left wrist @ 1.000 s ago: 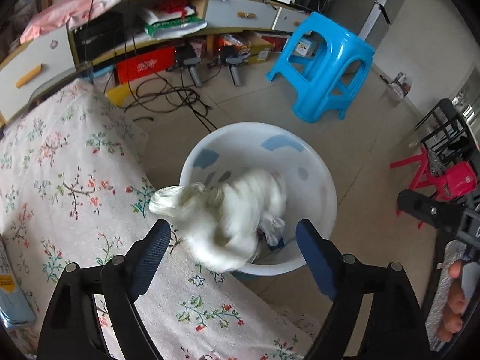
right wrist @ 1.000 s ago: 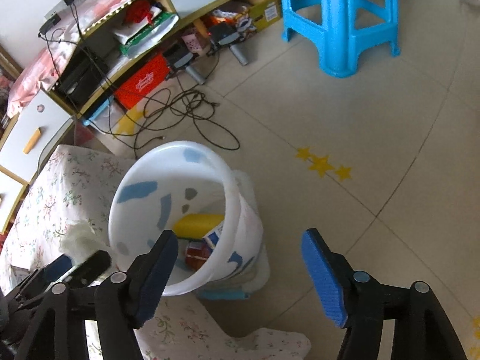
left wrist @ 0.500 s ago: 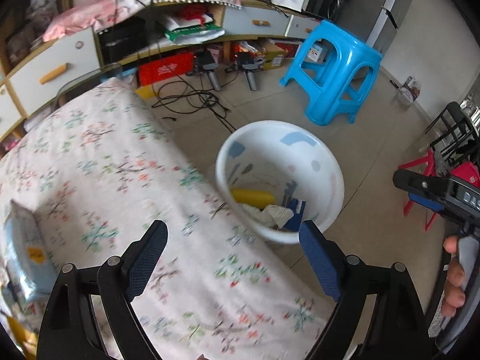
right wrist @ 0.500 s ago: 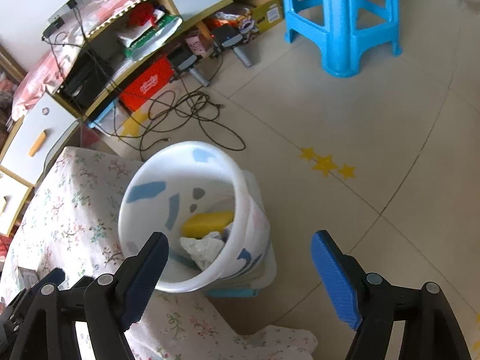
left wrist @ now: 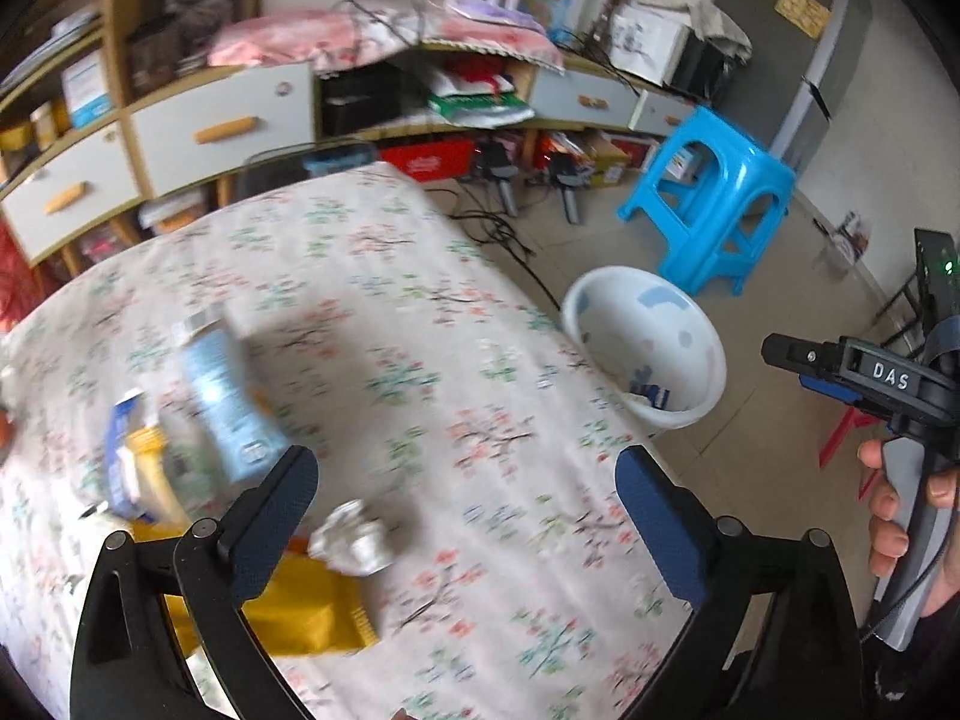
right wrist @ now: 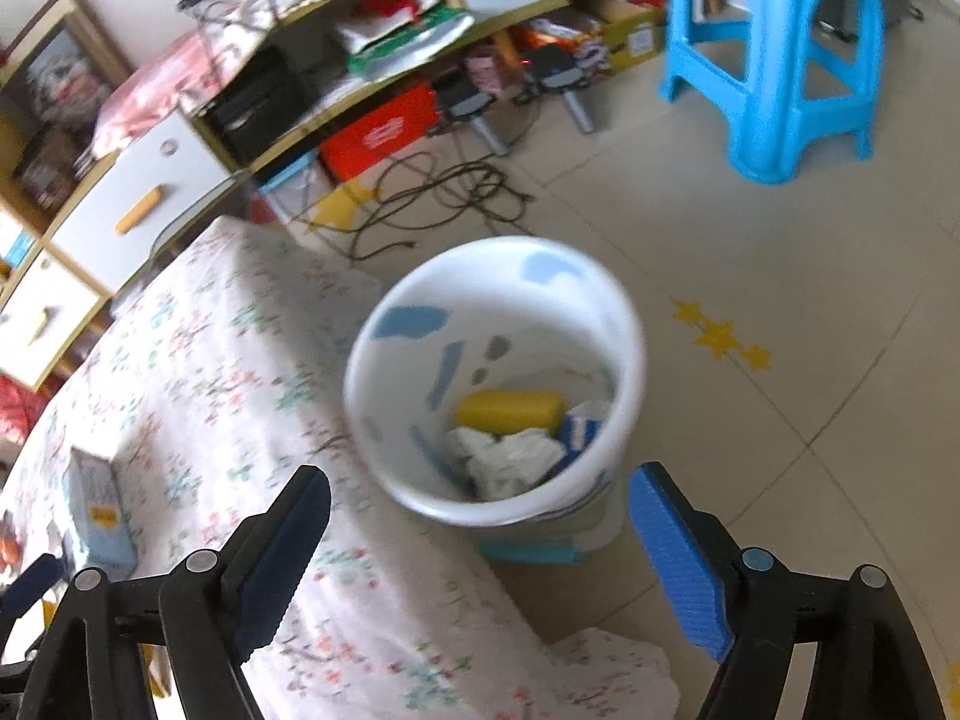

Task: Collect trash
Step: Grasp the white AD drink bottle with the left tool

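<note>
The left gripper [left wrist: 465, 516] has its jaws opening, with nothing between the pads; it hangs over the table [left wrist: 420, 312], which is covered with a flowered cloth. The right gripper [right wrist: 480, 540] also has its jaws opening and holds nothing; it points down at the white bin [right wrist: 624, 324], which stands on the floor just beside the table edge. The bin already contains a yellow packet [right wrist: 510, 411], crumpled white paper [right wrist: 510, 456] and a blue-and-white piece. The remaining trash lies on the table, on the left gripper's side: a crumpled paper ball [left wrist: 354, 540] sits just inside the left pad, a yellow wrapper [left wrist: 306, 606] lies flat beneath and beside that ball, and a light blue carton [left wrist: 231, 402] with smaller packets beside it lies farther out to the left. The paper ball has no clear long axis; the carton's long axis runs roughly away from the gripper, tilted slightly. The left gripper is judged the nearer tool for the next pickup, since the right gripper faces the bin, well apart from these items. Both views are blurred, so print on the packets cannot be read. The left finger covers part of the yellow wrapper, and the table's near edge is cut off.
</note>
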The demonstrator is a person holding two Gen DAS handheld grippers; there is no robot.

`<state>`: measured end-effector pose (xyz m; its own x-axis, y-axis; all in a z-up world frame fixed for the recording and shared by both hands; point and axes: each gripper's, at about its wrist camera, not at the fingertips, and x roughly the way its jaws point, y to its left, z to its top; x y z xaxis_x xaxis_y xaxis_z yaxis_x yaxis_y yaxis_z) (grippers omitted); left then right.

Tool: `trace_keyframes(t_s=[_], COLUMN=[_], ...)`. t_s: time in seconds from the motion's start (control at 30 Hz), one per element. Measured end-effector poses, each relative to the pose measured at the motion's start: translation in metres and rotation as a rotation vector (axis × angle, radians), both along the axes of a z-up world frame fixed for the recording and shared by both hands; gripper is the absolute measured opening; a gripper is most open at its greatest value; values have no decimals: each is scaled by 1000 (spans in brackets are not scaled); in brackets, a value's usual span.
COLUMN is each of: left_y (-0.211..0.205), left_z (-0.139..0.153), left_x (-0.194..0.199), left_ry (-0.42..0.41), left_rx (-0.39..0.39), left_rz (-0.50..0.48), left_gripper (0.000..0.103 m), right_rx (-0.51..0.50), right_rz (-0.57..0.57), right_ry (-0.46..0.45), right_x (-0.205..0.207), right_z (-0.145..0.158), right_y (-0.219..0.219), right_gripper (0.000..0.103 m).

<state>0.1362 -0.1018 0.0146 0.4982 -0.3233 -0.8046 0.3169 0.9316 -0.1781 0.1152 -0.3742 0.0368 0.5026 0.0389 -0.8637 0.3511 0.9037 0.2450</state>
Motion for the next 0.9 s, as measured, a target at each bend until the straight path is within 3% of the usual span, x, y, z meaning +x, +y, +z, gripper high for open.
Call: trace_keyframes(t_s=[0.43, 0.67, 0.9], left_y=[119, 188, 216], left_z=[-5, -29, -64], left_x=[-15, -11, -25], left_ry=[-30, 145, 284], left_rx=[62, -37, -53], left_rz=[262, 453, 555], left_gripper=[101, 101, 100], right_rx=[-43, -25, -24], right_rz=[155, 198, 273], right_ry=[4, 18, 33], right_x=[11, 21, 30], right_z=[-6, -14, -22], right_y=[88, 127, 168], right_gripper=[91, 91, 91])
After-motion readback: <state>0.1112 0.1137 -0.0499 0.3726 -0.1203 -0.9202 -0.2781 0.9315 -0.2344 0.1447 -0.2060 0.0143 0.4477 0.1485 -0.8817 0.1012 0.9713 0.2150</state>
